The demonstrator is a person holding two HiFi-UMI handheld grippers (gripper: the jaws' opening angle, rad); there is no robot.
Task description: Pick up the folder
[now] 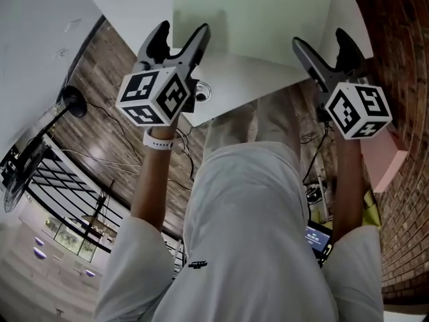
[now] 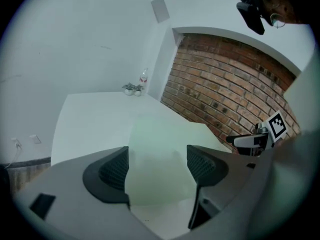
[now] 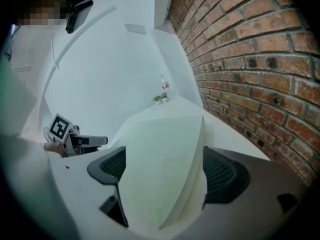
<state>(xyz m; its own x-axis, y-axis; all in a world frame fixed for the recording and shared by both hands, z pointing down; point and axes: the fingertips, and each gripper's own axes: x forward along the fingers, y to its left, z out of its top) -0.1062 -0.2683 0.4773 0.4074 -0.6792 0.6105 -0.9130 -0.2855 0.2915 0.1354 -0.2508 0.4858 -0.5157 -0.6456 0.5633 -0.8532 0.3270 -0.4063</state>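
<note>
You've got both claws up at the table (image 1: 234,89), and there's the folder (image 1: 255,19): pale green, lying flat on the white top, set back a little from the near corner. Your left gripper (image 1: 181,35) hangs over the folder's near-left corner with its jaws spread wide and nothing pinched. Along that claw the folder fills the gap beyond the pads, but neither pad presses on it. It's the same on your right gripper (image 1: 320,42), with the jaws wide apart and empty, lined up on the folder's right edge where the thickness of the cover shows.

That spacing makes sense to me. A broad, floppy thing like this would sag from a single bite, so one claw at each side should carry it level. Both claws tilt down towards the tabletop, which suits coming in low.

Here's the snag, as I judge it: the folder lies flush on the table with no lip showing on your side. Your jaws also open side to side, so you'd likely need to roll the wrists to get one jaw under and one over. Nothing is lifted yet. The brick wall (image 3: 260,59) is close on your right, so leave that arm room.
</note>
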